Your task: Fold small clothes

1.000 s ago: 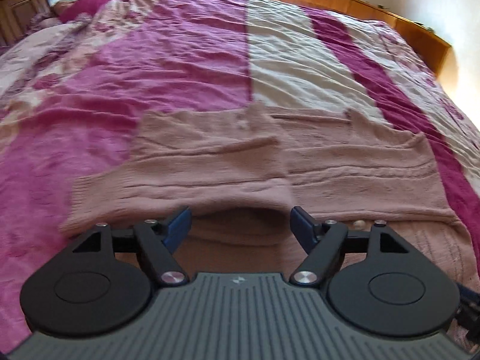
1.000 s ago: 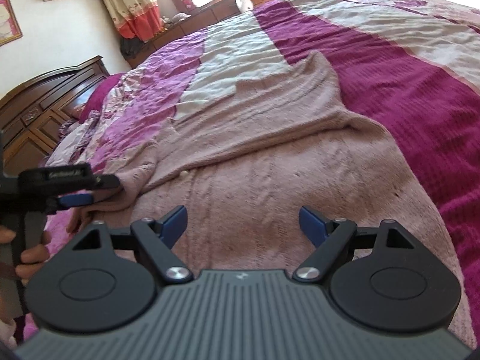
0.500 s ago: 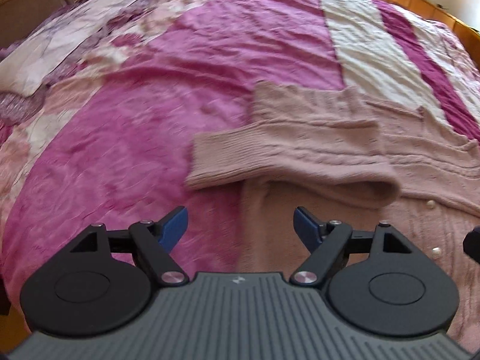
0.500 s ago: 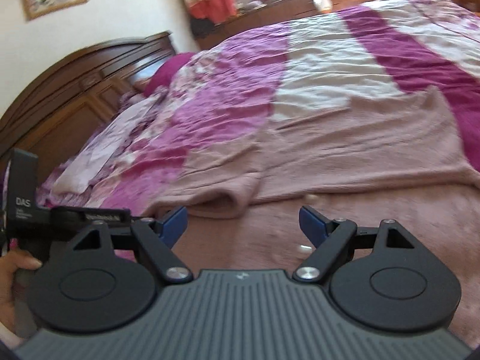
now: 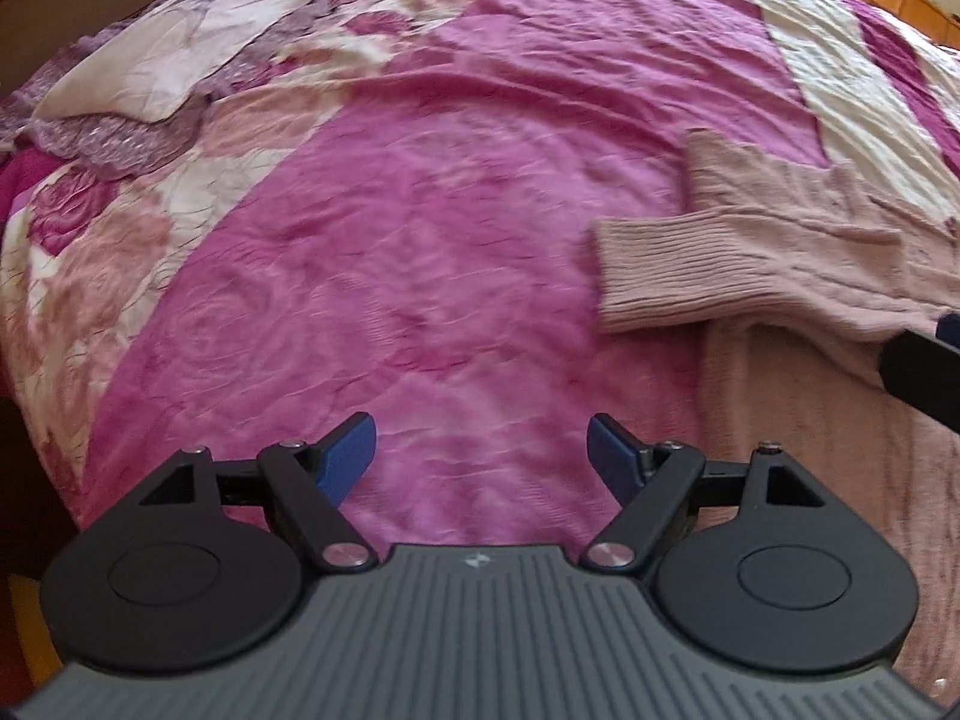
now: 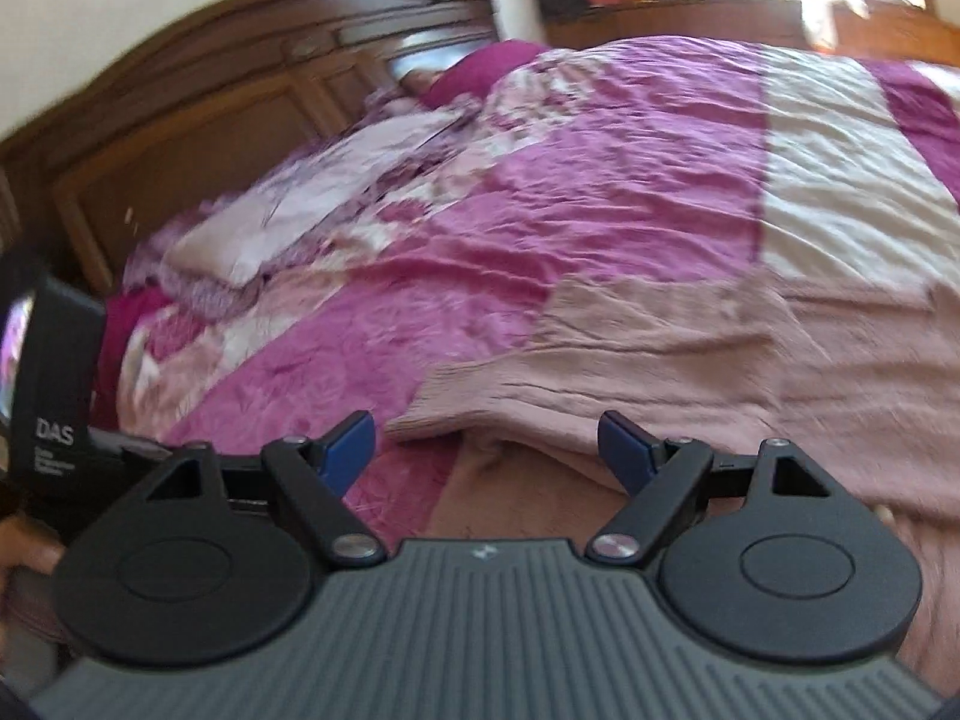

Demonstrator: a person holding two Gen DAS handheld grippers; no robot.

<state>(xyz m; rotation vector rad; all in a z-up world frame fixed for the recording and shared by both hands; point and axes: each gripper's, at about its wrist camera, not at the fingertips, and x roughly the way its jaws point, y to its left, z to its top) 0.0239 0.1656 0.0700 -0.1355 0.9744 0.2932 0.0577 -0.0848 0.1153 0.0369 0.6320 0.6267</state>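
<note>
I read "DAS" on the left tool's black body, lower left of the right view; smaller print blurs. My left tool and right tool gape empty. The pink sweater lies on the bed, cut off at right

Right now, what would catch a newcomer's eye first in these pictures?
The magenta floral bedspread fills nearly everything. On its right side lies a dusty-pink knitted sweater, one ribbed sleeve folded across it. Both hand-held grippers, left and right, hang open and empty, and a carved wooden headboard stands behind.
</note>
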